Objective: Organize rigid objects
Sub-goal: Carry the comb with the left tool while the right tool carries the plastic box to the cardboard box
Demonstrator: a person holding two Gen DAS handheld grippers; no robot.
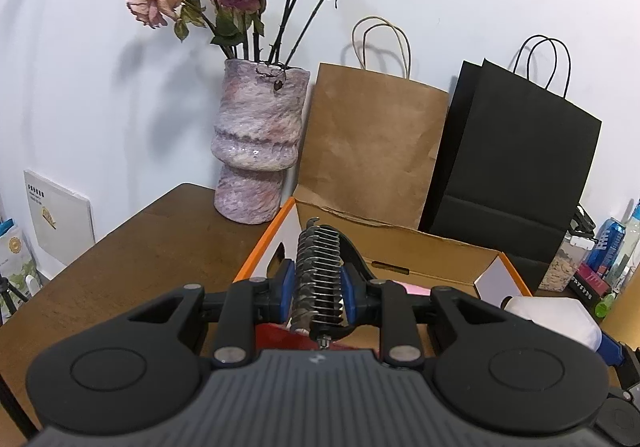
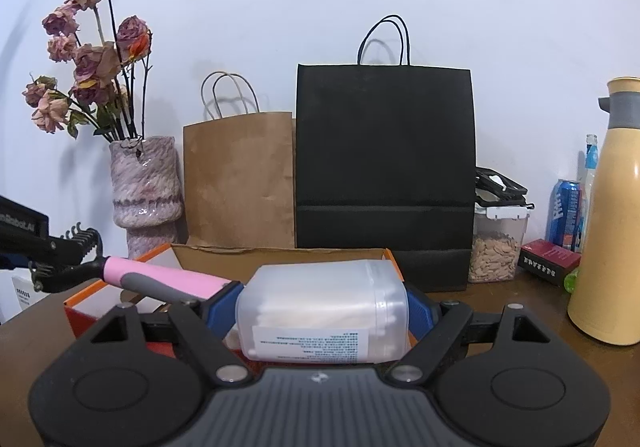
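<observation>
Left gripper (image 1: 318, 289) clamps a pink-handled metal-toothed comb (image 1: 320, 279) above the orange-rimmed cardboard box (image 1: 436, 247); right gripper (image 2: 322, 317), jaws wide, grips a translucent plastic tub (image 2: 324, 307), label print unreadable.

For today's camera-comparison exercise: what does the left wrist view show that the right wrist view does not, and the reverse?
Only the left wrist view: the comb's metal teeth close up, clamped in the left gripper, and a white card leaning on the wall.
Only the right wrist view: the comb's pink handle, the yellow flask, and the label on the translucent container held by the right gripper.
Both: vase, brown bag, black bag, orange box, blue can.
</observation>
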